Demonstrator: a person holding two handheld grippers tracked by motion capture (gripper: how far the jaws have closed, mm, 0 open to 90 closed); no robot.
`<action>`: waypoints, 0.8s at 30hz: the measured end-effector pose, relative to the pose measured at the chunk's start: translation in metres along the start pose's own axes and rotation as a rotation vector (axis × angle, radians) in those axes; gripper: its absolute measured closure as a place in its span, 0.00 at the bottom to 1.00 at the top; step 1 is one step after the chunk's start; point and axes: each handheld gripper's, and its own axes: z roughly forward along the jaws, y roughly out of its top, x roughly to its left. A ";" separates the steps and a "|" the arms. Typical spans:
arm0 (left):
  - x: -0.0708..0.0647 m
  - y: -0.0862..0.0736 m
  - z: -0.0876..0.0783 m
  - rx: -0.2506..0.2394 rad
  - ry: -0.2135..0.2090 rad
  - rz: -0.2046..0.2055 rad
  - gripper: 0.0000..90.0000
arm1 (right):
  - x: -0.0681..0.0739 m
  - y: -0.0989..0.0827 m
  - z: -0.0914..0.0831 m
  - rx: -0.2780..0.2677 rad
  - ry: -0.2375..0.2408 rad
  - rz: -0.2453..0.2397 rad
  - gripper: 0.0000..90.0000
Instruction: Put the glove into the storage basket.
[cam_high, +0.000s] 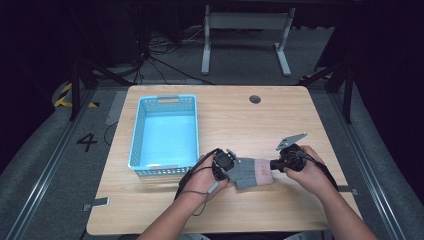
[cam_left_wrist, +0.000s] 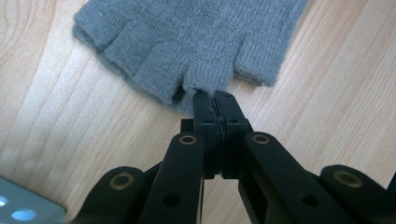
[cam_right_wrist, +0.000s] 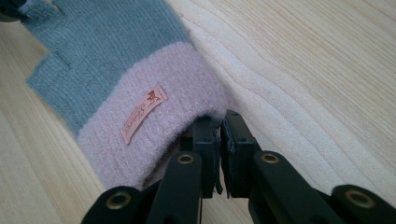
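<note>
Holding a grey fingerless glove (cam_high: 252, 172) stretched between both grippers is how things stood, so I'd guess the step was picking it up off the wooden table (cam_high: 240, 210), near the front edge and a bit right of centre. The glove lay flat, pink cuff (cam_right_wrist: 154, 126) to the right and finger stubs to the left.

The left gripper (cam_left_wrist: 215, 100) had its jaws pinched tight on the knit edge of one finger stub, basically fully closed. The right gripper (cam_right_wrist: 219, 126) was clamped on the lower rim of the cuff, jaws nearly together with just fabric between them. There was a small label (cam_right_wrist: 145, 113) on the cuff.

Next move, I reckon, called for lifting both ends together, keeping it level, and carrying it far-left to the light blue plastic basket (cam_high: 165, 102), which sat just beyond the left hand (cam_high: 202, 177).
</note>
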 end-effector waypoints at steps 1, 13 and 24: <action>0.000 0.000 0.000 0.000 0.000 0.000 0.99 | 0.000 0.000 0.000 0.000 0.000 0.000 0.95; 0.002 -0.002 0.002 0.025 0.001 -0.016 0.95 | -0.004 -0.003 0.001 -0.009 -0.038 0.006 0.85; 0.001 -0.004 -0.011 -0.020 -0.005 -0.044 0.91 | -0.008 -0.006 -0.008 -0.032 -0.063 0.042 0.84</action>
